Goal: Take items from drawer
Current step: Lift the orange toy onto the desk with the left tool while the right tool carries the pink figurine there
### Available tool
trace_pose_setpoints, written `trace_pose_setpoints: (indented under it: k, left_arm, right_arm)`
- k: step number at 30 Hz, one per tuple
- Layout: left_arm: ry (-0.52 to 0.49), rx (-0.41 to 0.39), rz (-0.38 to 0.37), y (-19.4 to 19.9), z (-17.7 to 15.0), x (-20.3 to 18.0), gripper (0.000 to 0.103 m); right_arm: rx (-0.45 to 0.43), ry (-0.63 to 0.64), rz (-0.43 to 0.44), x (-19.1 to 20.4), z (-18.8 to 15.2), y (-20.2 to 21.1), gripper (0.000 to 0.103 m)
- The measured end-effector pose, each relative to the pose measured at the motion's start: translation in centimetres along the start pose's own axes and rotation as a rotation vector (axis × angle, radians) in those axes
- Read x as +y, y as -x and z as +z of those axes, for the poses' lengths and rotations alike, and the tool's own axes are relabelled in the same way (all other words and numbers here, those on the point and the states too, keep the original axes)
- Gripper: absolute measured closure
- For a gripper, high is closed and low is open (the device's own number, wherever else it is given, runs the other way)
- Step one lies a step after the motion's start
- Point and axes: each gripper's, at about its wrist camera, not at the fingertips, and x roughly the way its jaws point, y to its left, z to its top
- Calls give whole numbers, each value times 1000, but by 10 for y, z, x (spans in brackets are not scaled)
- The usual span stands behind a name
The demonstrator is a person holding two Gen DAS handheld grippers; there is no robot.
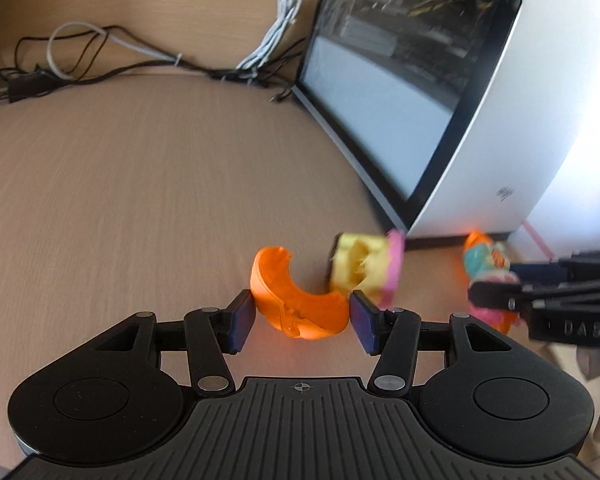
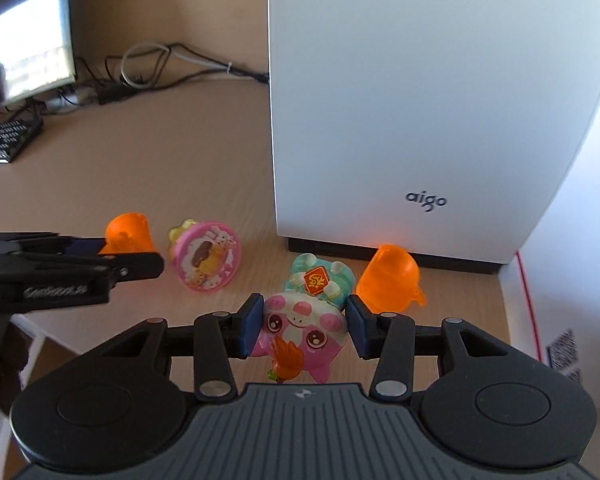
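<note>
My left gripper (image 1: 302, 318) is shut on an orange half-shell (image 1: 296, 300), with a pad pressed on each side. The right wrist view shows the same gripper (image 2: 140, 260) from the side at the left, the orange half-shell (image 2: 128, 236) at its tip. My right gripper (image 2: 304, 322) is shut on a pink toy figure (image 2: 300, 332) with big eyes. A teal piece (image 2: 320, 276) sits right behind the figure; whether the two are joined I cannot tell. The right gripper (image 1: 484, 292) also reaches in at the right edge of the left wrist view. No drawer is in view.
On the wooden desk (image 1: 140, 180) lies a round pink toy (image 2: 206, 256) on its edge, and an orange cup shell (image 2: 392, 280) sits by the white computer case (image 2: 420, 100). Cables (image 1: 140, 60) run along the back. A keyboard (image 2: 4, 140) and a monitor (image 2: 28, 48) stand at the far left.
</note>
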Motion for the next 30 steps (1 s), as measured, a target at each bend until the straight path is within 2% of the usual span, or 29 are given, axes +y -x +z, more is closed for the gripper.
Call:
trace_pose_setpoints:
  k: [4,8,13,15,18,24,30]
  left_arm:
    - [-27,-8,42,3,-6,1,50]
    - [9,-7,0,7,-7,10,50]
    - [60,-99,-15,28,-9,17,50]
    - [61,-69,-23,28,-6,16,50]
    - [21,-12,-36,23,-5,12,50]
    - [37,-15,-24,21,-9,14,50]
    - [56,-60,-20,31,-8,17,51]
  right_arm:
    - [4,40,-18,9,3,-14,59]
    - [13,63,-37,17,4,-28,59]
    - [-9,91,-53,21,3,-30,57]
    - [-8,75,-48,17,2,-30,57]
    - [1,56,-48,13,2,-31,50]
    - [-48,52,-49,6,1,-9,48]
    - [-91,-18,-41,-15,-5,31,43]
